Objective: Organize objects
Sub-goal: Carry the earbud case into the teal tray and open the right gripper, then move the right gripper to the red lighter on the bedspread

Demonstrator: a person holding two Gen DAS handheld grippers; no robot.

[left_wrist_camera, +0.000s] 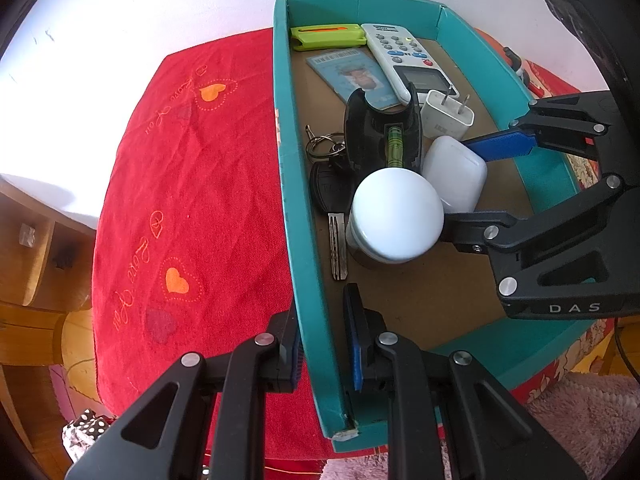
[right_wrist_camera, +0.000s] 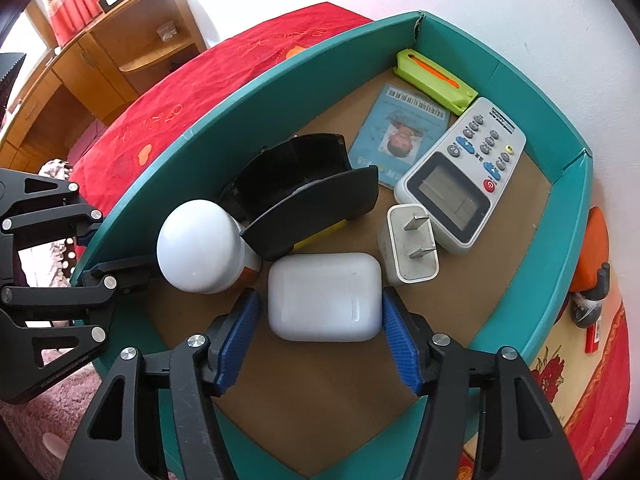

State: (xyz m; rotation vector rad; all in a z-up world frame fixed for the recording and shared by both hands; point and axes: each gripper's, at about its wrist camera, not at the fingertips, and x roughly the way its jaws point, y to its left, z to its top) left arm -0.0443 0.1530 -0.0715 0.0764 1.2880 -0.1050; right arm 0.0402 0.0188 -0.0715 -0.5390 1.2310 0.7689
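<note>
Inside the teal box [right_wrist_camera: 192, 128], beside the plug [right_wrist_camera: 410, 246], the white case [right_wrist_camera: 324, 296] sits between the right gripper's [right_wrist_camera: 320, 344] parted, untouching pads, seemingly just released, while the left gripper [left_wrist_camera: 326, 344] clamps the wall; lifting clear comes next.

Black car key [left_wrist_camera: 334, 196] with metal blade: head partly covered by the white round-capped bottle [left_wrist_camera: 394, 220]; absent from right wrist view, hidden behind that bottle and the black open case [right_wrist_camera: 304, 188]. Pale blue card [right_wrist_camera: 400, 136]: print too small to read, lower edge under the case in left view. Grey-white remote control [right_wrist_camera: 464, 172]: button labels illegible. Orange object [right_wrist_camera: 592, 256] outside the teal cardboard tray [right_wrist_camera: 560, 292]: mostly hidden by the tray wall, unidentifiable.
</note>
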